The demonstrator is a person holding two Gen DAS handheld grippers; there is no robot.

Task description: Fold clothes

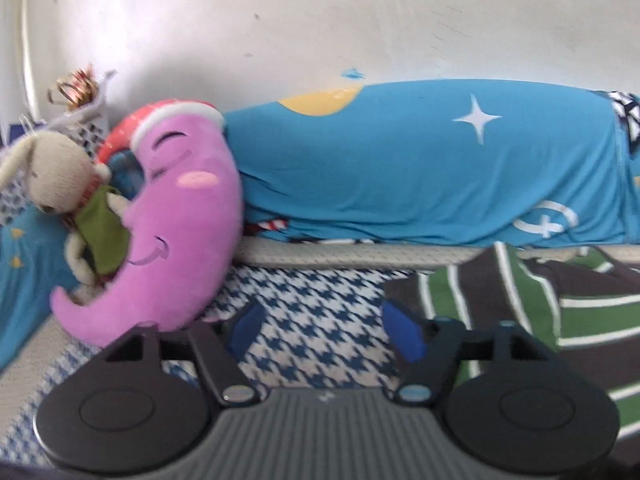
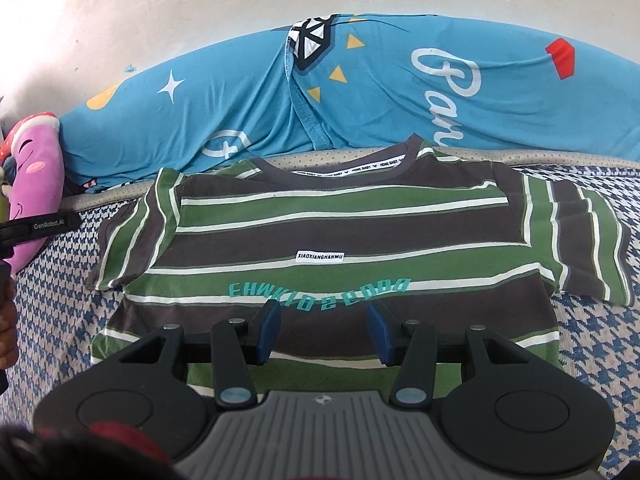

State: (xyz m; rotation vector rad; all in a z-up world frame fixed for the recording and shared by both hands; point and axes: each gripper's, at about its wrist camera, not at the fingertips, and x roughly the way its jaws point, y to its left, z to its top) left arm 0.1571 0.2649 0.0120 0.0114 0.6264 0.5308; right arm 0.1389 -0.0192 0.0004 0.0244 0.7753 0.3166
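A green, dark grey and white striped T-shirt (image 2: pixel 332 232) lies flat on the houndstooth bed cover (image 2: pixel 60 300), collar toward the wall, both sleeves spread out. My right gripper (image 2: pixel 324 330) is open and empty, just above the shirt's lower middle. In the left wrist view the shirt's left sleeve (image 1: pixel 540 312) lies at the right. My left gripper (image 1: pixel 324 330) is open and empty over the bed cover (image 1: pixel 320 320), just left of that sleeve. Part of the left gripper also shows at the far left of the right wrist view (image 2: pixel 36 226).
A long blue bolster with stars and lettering (image 1: pixel 420 160) (image 2: pixel 380 92) lies along the white wall behind the shirt. A pink moon plush (image 1: pixel 180 220) and a beige rabbit toy (image 1: pixel 56 184) sit at the left. A white basket (image 1: pixel 86 128) stands behind them.
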